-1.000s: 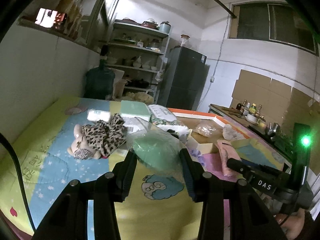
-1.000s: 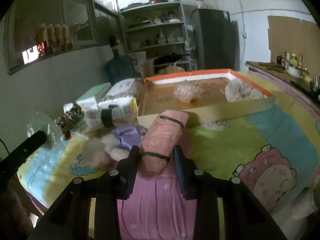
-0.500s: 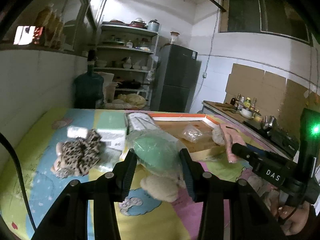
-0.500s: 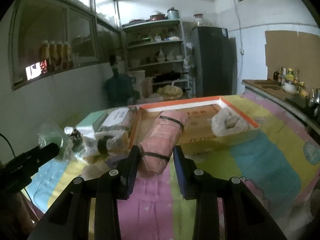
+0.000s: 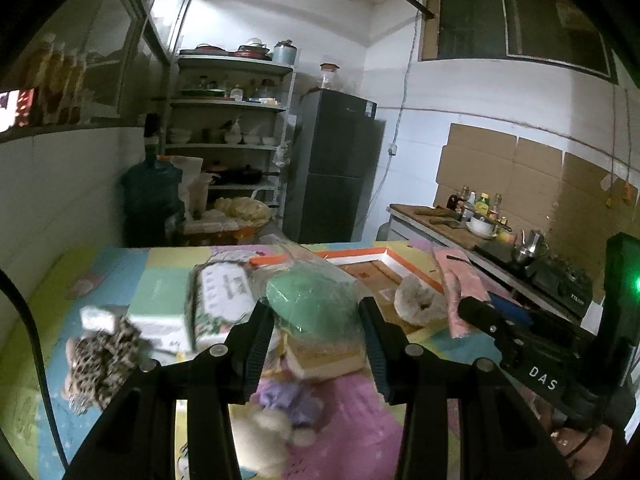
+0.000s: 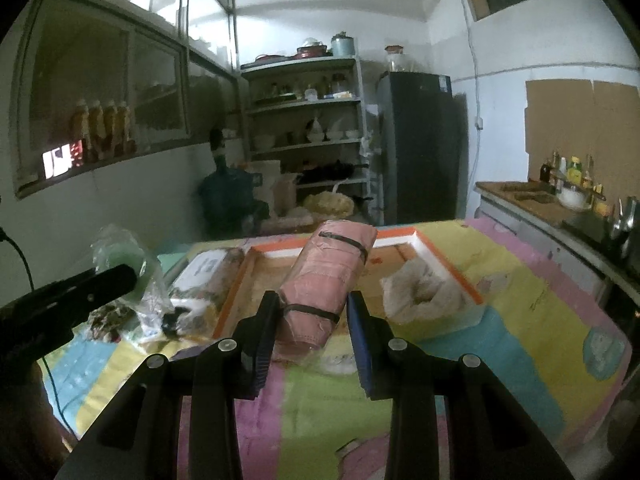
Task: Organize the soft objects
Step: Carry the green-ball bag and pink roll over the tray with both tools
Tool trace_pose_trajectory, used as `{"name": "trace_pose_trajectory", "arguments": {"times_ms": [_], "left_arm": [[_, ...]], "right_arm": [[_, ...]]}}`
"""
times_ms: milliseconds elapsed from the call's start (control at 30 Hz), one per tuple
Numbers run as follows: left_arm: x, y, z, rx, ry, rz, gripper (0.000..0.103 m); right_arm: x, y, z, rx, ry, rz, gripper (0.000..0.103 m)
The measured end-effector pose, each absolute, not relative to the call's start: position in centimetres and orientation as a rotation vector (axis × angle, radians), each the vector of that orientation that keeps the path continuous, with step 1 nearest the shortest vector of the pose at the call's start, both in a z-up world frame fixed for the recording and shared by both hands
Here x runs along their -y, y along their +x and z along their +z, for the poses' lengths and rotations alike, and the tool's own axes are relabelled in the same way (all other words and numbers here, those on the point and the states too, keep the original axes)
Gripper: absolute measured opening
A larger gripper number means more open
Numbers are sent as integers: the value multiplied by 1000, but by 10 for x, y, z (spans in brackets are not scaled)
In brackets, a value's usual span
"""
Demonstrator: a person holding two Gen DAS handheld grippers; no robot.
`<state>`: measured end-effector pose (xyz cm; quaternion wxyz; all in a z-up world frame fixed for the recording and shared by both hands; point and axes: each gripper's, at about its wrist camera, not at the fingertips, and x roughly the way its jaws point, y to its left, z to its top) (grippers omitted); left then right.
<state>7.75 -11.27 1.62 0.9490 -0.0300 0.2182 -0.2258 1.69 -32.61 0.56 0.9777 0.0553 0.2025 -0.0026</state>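
Fingers (image 5: 266,344) pinch a bagged green cushion (image 5: 310,304); right ones (image 6: 266,336) pinch a pink roll (image 6: 324,276) (tray (image 6: 440,264) beyond).

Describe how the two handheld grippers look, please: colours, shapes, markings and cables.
Both are black, with two angular arms carrying silver bolts. The left gripper has black ribbed pads; a thin black cable runs beside it. The right gripper has blue ribbed pads, white "DAS" lettering and a green light.

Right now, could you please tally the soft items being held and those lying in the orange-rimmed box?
Held in grippers: 2 (green bagged bundle, pink strapped roll)
In the box: 1 (white bagged item)
Total: 3
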Motion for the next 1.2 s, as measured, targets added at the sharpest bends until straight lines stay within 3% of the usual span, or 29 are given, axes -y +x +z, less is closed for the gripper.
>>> {"name": "trace_pose_trajectory", "arguments": {"times_ms": [567,1200], "left_arm": [[193,138,26,-472,28,-369,44],[226,193,22,-524,50,-302,44]], "right_arm": [[388,57,21,-397,129,13,35],[428,117,12,-438,153,82,35]]}}
